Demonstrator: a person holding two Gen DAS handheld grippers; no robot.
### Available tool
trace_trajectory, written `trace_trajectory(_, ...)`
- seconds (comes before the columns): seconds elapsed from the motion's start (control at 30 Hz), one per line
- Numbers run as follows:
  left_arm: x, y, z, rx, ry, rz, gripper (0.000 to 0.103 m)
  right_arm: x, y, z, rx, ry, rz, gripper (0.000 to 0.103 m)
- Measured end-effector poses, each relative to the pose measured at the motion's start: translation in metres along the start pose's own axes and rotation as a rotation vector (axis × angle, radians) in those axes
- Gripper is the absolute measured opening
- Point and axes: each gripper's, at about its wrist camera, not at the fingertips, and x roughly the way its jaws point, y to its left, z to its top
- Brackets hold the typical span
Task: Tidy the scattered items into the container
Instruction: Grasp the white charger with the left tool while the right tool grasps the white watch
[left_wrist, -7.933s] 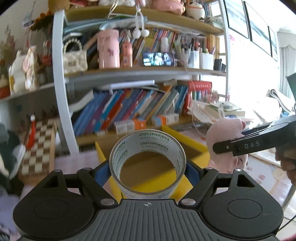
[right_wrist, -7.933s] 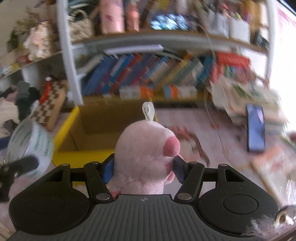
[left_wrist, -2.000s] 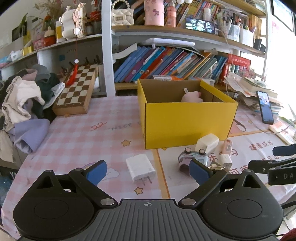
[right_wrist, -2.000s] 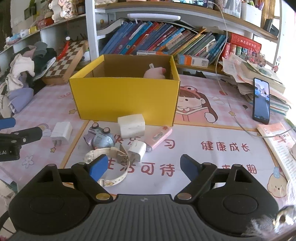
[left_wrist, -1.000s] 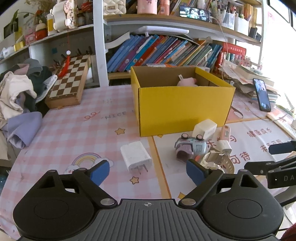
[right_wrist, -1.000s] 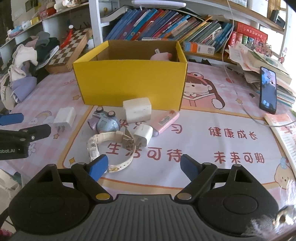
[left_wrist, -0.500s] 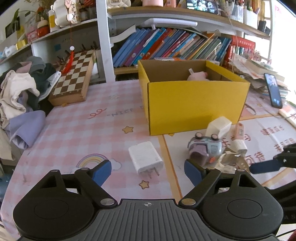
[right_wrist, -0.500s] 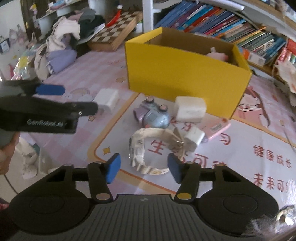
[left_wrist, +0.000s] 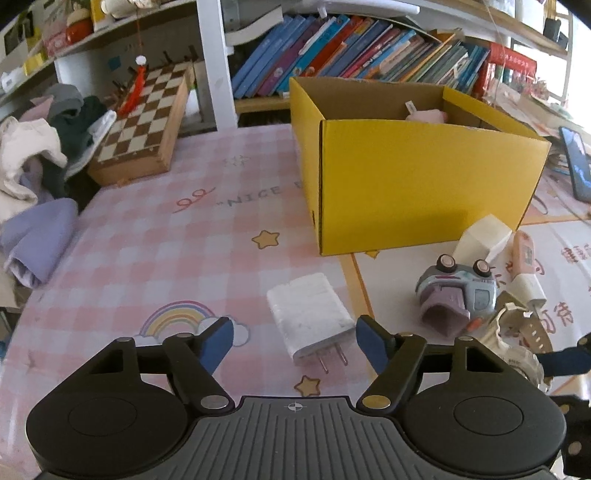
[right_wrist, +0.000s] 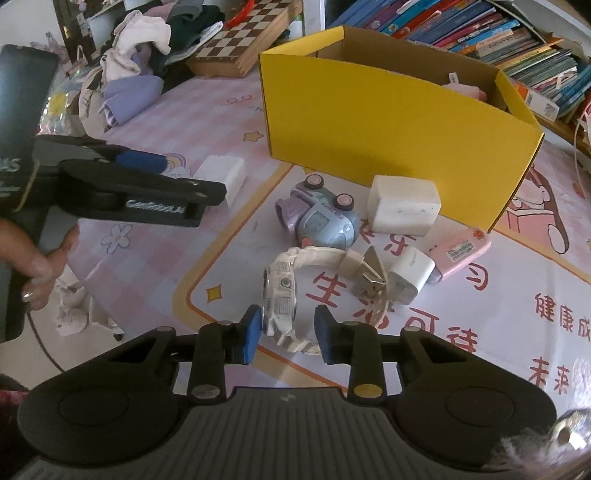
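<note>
Left wrist view: our left gripper (left_wrist: 294, 338) is spread wide, nothing between the pads, hovering low over the pink checked tablecloth (left_wrist: 159, 236). A white charger (left_wrist: 312, 318) lies flat just ahead of the pads, prongs toward us. The yellow box (left_wrist: 417, 184) stands beyond it, open, with a pink plush (left_wrist: 426, 116) inside at the back. Right of the charger we see a toy car (left_wrist: 458, 291), a white block (left_wrist: 482, 236) touching the box front, a pink stick (left_wrist: 524, 254) and, at the edge, a white watch (left_wrist: 517, 343). A chessboard (left_wrist: 142, 122) and clothes (left_wrist: 40, 155) sit far left. Right wrist view: our right gripper (right_wrist: 288, 334) is partly closed around the watch (right_wrist: 286, 295), pads either side of its face; the left pad looks to be touching, the right one shows a small gap, so not clamped yet. The watch rests on the table, strap running toward a small white plug (right_wrist: 410, 275). Toy car (right_wrist: 319, 219), block (right_wrist: 402, 205) and stick (right_wrist: 460, 254) lie between watch and box (right_wrist: 391, 110). The left gripper (right_wrist: 173, 184) shows at left, over the charger (right_wrist: 221, 173).
</note>
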Motion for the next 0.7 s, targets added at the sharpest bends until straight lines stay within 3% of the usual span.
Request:
trace_trajectory(0.17,0.008,-0.001,0.002,0.006,0.018,-0.025,0.064,0.004,-0.001,0.000,-0.009,0.015,0.020,0.026)
trace_trajectory(0.3,0.015,-0.004,0.000,0.007,0.054,-0.051,0.051,0.005,0.003,0.000,-0.032,0.029,0.026,0.021)
trace_trajectory(0.7,0.007,0.004,-0.005,-0.037,0.044,-0.062,0.049,-0.008,0.002,-0.006,-0.028,0.001,0.001,0.017)
